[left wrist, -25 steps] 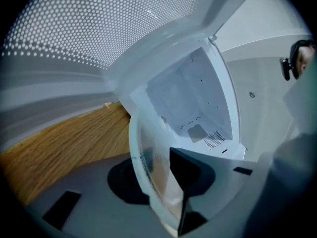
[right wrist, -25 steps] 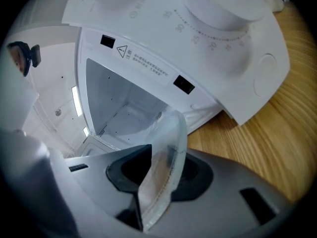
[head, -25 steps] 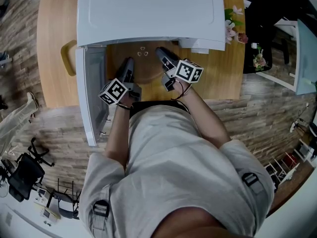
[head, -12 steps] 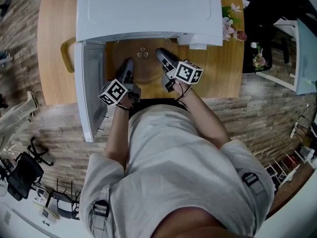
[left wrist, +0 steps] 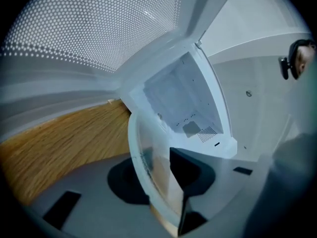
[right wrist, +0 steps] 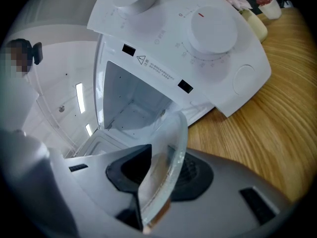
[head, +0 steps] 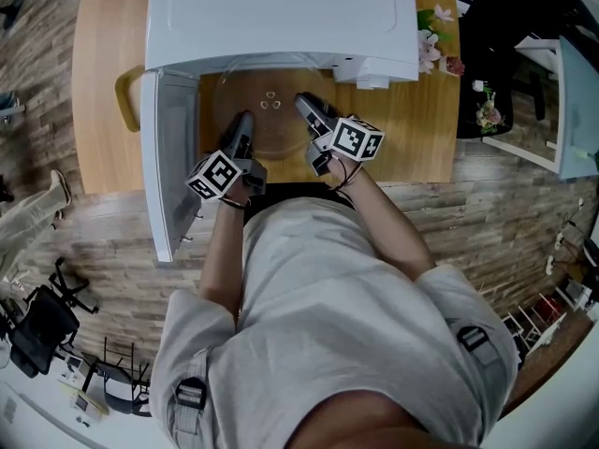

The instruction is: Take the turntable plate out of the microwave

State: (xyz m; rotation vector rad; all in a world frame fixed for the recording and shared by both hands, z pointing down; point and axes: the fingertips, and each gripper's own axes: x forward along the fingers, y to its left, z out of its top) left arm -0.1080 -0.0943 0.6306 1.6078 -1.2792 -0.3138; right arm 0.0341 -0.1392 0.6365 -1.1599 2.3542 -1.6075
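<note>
The open door (head: 173, 171) stands at 9 o'clock of the glass turntable plate (head: 271, 134). The left gripper (head: 243, 124) is clamped on the plate's rim at about 7 o'clock. In the left gripper view its jaws sit at a middling gap, closed on the glass edge (left wrist: 148, 167), with the wooden table (left wrist: 64, 143) at 9 o'clock.

In the head view the plate hangs level between both grippers, over the table (head: 412, 143) in front of the microwave (head: 281, 17). Most of its disc and its hub are clear of the cavity, and only the far rim at 12 o'clock lies under the microwave's front edge.

The right gripper (head: 307, 103) holds the rim at about 4 o'clock. In its own view its jaws also pinch the glass (right wrist: 171, 152).

I judge the lift and most of the withdrawal done. Clearing the last edge and setting the plate down remain.
</note>
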